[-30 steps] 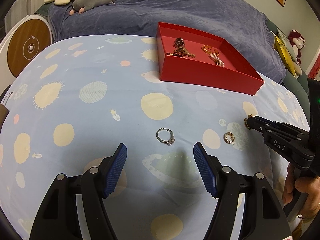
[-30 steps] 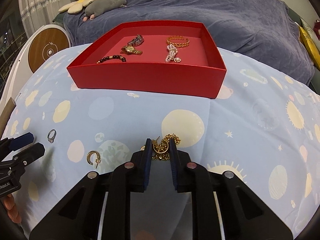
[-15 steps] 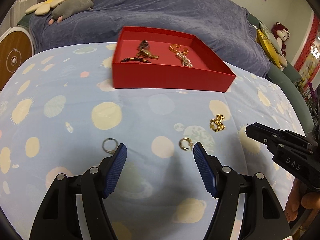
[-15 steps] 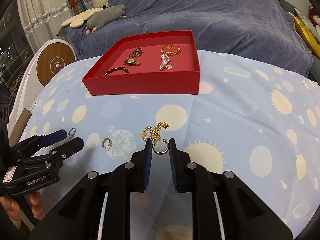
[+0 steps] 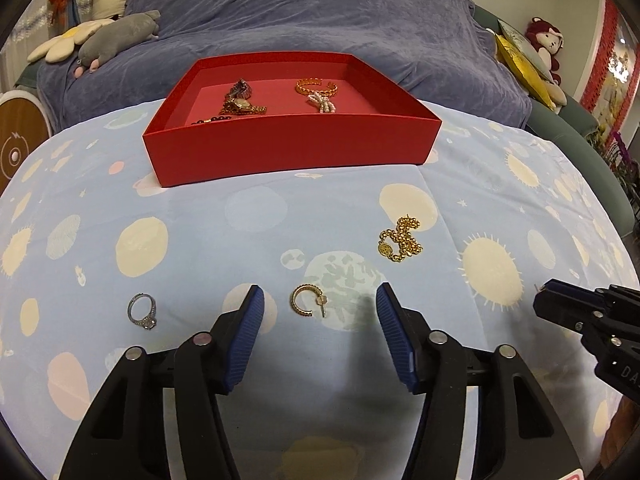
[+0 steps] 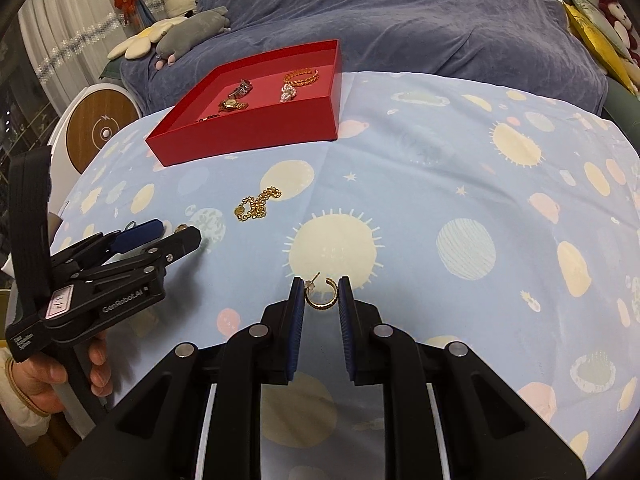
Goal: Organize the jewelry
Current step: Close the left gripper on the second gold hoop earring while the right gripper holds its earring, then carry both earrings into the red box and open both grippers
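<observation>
A gold hoop earring (image 6: 321, 295) is hanging pinched between the narrowed fingers of the right gripper (image 6: 319, 294), its post pointing up-left. The left gripper (image 5: 318, 306) is standing wide apart around a second hoop earring (image 5: 306, 300) lying on the cloth (image 5: 200, 216).

Dim, sharp, fisheye-warped, dark-cornered

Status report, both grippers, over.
Left gripper open, loose hoop earring between jaws. Right gripper shut on second hoop earring. Nothing blocks red tray.
</observation>
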{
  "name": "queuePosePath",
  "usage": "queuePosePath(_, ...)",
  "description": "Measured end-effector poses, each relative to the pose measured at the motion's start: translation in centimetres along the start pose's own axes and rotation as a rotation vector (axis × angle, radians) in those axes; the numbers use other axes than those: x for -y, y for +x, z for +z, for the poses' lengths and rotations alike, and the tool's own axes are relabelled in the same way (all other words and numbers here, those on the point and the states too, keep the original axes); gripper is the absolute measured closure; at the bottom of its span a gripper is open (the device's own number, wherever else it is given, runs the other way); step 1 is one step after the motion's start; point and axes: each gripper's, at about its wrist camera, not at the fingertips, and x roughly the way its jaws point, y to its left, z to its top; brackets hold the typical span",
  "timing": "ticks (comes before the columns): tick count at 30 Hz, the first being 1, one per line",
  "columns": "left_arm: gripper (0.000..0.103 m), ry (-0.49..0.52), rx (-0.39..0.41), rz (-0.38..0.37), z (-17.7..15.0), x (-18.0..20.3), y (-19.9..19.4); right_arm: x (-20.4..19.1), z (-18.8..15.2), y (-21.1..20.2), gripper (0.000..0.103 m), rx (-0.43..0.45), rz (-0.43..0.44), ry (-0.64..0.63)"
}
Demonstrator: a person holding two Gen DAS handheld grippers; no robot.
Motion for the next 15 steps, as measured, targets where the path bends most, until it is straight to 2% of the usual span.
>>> queuePosePath(3, 0.058, 0.016, 0.011, 0.020, -0.1, 0.1, 0.1, -0.1, 0.1, -0.1, 0.086, 0.003, 0.004, 0.002)
queuePosePath(5, 0.075, 0.017, 0.013, 0.018, 0.0, 0.0, 0.2, -0.2, 0.1, 0.0, 0.086, 0.001, 0.006, 0.001)
queuePosePath(6, 0.079, 0.018, 0.012, 0.023, 0.0, 0.0, 0.2, -0.3, 0.1, 0.1, 0.086, -0.001, 0.008, 0.001)
queuePosePath(7, 0.087, 0.019, 0.012, 0.024, 0.1, -0.1, 0.2, -0.4, 0.2, 0.2, 0.086, -0.003, 0.009, 0.000)
queuePosePath(15, 0.087, 0.029, 0.006, 0.026, -0.1, -0.1, -0.2, -1.9, 1.1, 0.2, 0.086, 0.010, 0.028, -0.016)
